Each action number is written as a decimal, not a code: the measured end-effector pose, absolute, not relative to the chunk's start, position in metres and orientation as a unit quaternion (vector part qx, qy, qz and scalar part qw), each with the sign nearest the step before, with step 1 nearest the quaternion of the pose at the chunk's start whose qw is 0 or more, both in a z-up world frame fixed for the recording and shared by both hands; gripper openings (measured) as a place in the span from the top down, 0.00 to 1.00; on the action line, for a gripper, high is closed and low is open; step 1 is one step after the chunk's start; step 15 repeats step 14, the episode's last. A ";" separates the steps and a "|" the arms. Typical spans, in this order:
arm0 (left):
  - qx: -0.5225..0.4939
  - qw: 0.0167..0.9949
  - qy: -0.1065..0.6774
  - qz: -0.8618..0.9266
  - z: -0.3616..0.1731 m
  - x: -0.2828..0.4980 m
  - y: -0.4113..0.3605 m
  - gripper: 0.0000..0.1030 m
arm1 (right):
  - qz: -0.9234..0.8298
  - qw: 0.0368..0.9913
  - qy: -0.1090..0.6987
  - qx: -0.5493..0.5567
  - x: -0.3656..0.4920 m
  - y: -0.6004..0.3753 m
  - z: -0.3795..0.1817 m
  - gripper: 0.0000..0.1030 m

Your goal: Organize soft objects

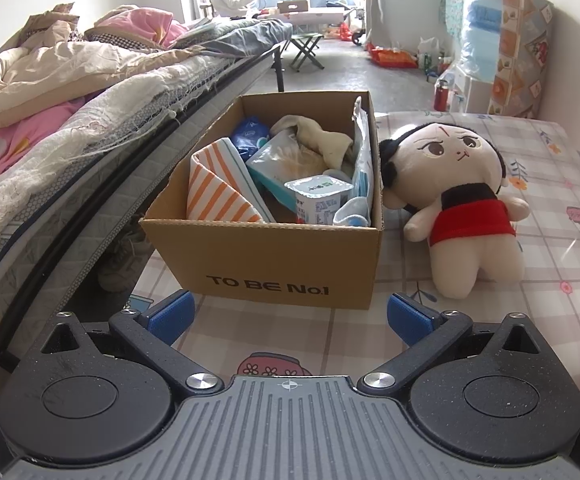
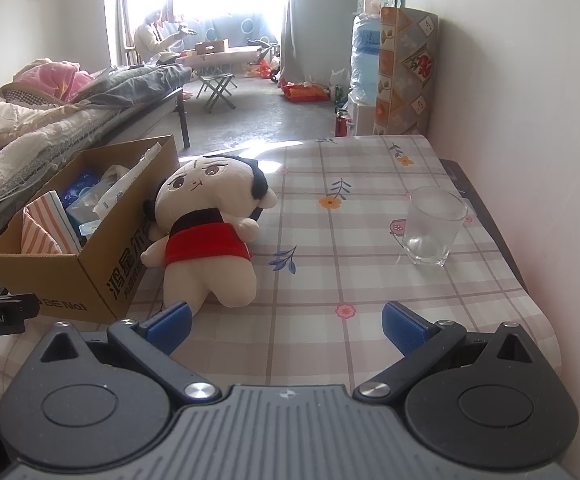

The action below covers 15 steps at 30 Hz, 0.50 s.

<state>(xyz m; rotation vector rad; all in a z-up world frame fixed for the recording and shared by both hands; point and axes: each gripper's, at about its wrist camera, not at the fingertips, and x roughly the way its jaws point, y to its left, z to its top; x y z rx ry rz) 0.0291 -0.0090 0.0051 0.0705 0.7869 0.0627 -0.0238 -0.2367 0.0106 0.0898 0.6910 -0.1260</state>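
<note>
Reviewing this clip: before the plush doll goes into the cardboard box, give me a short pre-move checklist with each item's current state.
1. Right tool open wide enough to take the doll: ok, its fingers are spread and nothing is between them.
2. Left tool free: ok, open and holding nothing.
3. Plush doll reachable: ok, it lies on the tablecloth against the box side, legs toward the right tool.
4. Cardboard box open: ok, no lid or flap over the top.
5. Room in the box: cannot tell; a striped cloth, packets and a yogurt cup already fill much of it.
6. Glass out of the path: ok, it stands upright, apart from the doll, on the far side from the box.
</note>
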 end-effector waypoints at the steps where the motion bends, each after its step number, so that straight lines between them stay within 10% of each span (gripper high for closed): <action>1: 0.034 0.923 0.383 0.031 0.005 0.029 -0.009 0.00 | -0.061 0.938 0.339 0.044 -0.024 -0.236 0.011 0.00; 15: 0.034 0.922 0.385 0.033 0.006 0.031 -0.006 0.00 | -0.060 0.939 0.337 0.040 -0.024 -0.233 0.013 0.00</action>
